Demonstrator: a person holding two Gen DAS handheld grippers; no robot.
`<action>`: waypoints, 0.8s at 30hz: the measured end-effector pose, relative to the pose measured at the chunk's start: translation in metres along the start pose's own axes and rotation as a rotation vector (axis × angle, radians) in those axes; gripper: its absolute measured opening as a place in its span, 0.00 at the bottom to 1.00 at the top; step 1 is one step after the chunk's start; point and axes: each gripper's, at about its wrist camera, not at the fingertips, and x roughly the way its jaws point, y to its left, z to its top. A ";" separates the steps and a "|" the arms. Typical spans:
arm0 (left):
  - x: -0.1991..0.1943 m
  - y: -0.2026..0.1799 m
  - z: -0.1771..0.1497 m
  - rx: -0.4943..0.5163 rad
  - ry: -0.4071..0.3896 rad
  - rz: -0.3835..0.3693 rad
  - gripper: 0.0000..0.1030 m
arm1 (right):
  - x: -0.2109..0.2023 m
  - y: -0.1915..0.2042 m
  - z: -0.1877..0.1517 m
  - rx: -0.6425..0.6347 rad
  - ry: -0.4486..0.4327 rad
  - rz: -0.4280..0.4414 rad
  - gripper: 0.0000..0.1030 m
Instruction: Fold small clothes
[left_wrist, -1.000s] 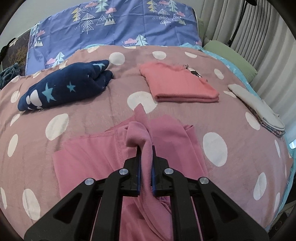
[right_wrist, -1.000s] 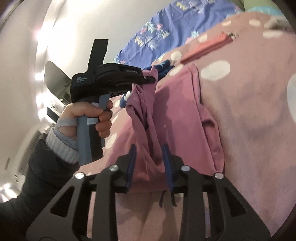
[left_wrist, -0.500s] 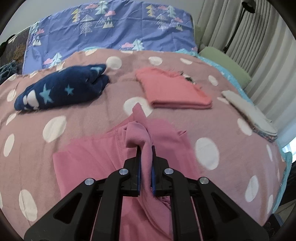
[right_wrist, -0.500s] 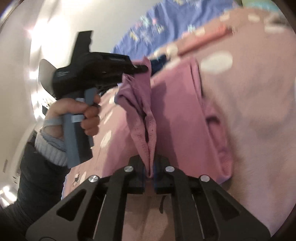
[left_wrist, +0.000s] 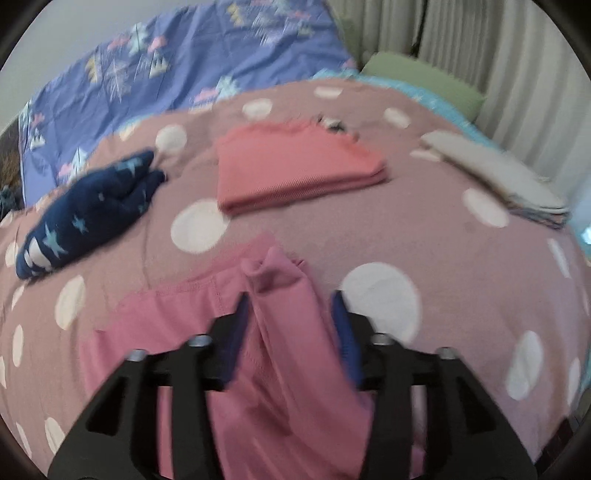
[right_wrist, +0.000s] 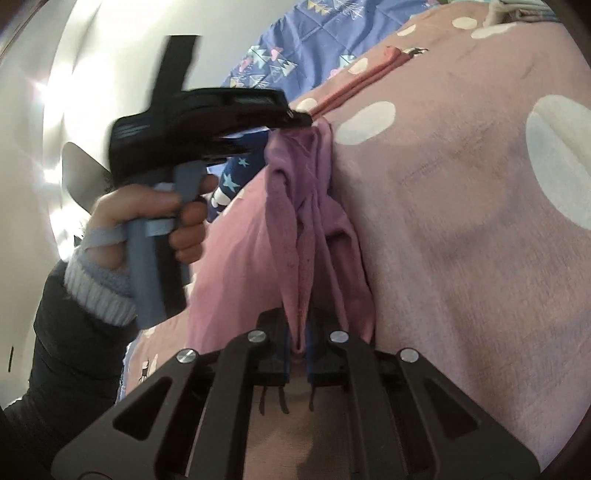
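Fingers of the right gripper (right_wrist: 299, 341) are pressing together on a bunched ridge of the pink garment (left_wrist: 288, 354), pinching its lower edge so the cloth is rising in folds from between the blue pads. The left gripper (left_wrist: 291, 314) is standing spread; its jaws have just been opening, and a hump of the same pink cloth is sitting between the pads without being squeezed. In the right wrist view, the person's left hand (right_wrist: 147, 218) is gripping the grey handle of that left tool, whose tip is hovering at the far end of the raised ridge.

Pink garment is lying near the front edge of a mauve blanket with white dots (left_wrist: 443, 229), one part spread flat to the left, the middle gathered up between the two tools.

Farther back on the blanket, a folded coral top (left_wrist: 295, 173) is resting flat. To its left a rolled navy garment with stars (left_wrist: 92, 214) is lying, well apart. At the right edge a folded pale stack (left_wrist: 498, 177) is sitting. Behind them a blue quilt with tree prints (left_wrist: 192, 74) is covering the head of the bed, with a green pillow (left_wrist: 424, 81) beside pleated curtains (left_wrist: 498, 55).
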 end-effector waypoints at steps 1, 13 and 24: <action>-0.018 0.000 -0.003 0.017 -0.041 0.018 0.67 | 0.000 0.001 -0.002 -0.010 0.001 -0.004 0.05; -0.117 0.043 -0.174 0.070 -0.053 0.150 0.82 | -0.002 0.002 0.011 0.007 -0.016 0.018 0.05; -0.105 0.065 -0.223 -0.075 0.006 0.083 0.82 | 0.000 -0.006 0.015 -0.020 0.032 -0.140 0.11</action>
